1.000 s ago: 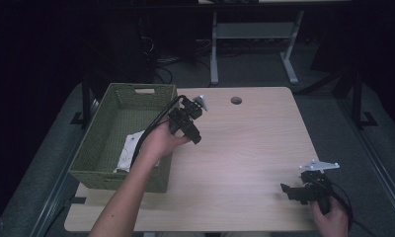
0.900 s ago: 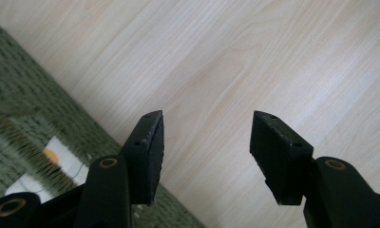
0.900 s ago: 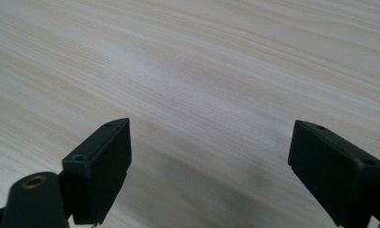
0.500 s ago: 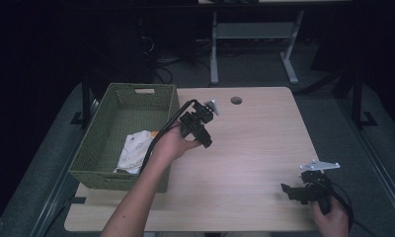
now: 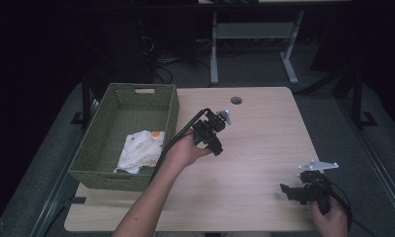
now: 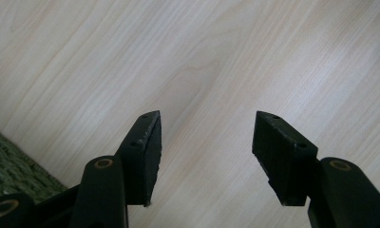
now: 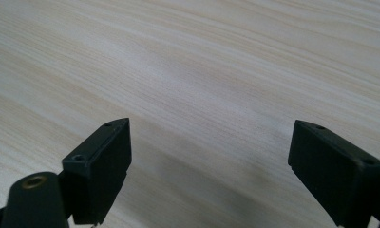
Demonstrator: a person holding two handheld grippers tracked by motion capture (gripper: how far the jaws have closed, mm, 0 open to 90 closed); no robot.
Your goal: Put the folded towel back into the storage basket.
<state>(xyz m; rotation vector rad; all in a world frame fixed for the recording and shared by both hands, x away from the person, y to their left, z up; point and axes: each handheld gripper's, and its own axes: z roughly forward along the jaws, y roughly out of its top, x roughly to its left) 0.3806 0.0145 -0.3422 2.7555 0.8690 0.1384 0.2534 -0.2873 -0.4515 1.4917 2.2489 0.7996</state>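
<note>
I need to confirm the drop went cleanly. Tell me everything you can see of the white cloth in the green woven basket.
The white cloth lies crumpled in a loose heap on the floor of the green woven basket, toward its near right corner. It looks like soft fabric with a faint small print and an orange patch at its far edge. It rests against the near wall; neither gripper touches it.

Most of the table point(image 5: 264, 148) is bare wood, so there's loads of room to swing through the middle and the far right. The one real obstacle is the green basket point(image 5: 172, 111) sitting along the left edge, its tall woven walls blocking anything coming in low from that side. The left gripper point(image 5: 216, 143) hangs just beside its right wall over open tabletop, jaws apart with nothing between them. The right gripper point(image 5: 290, 190) sits at the near right corner, well apart from everything.
</note>
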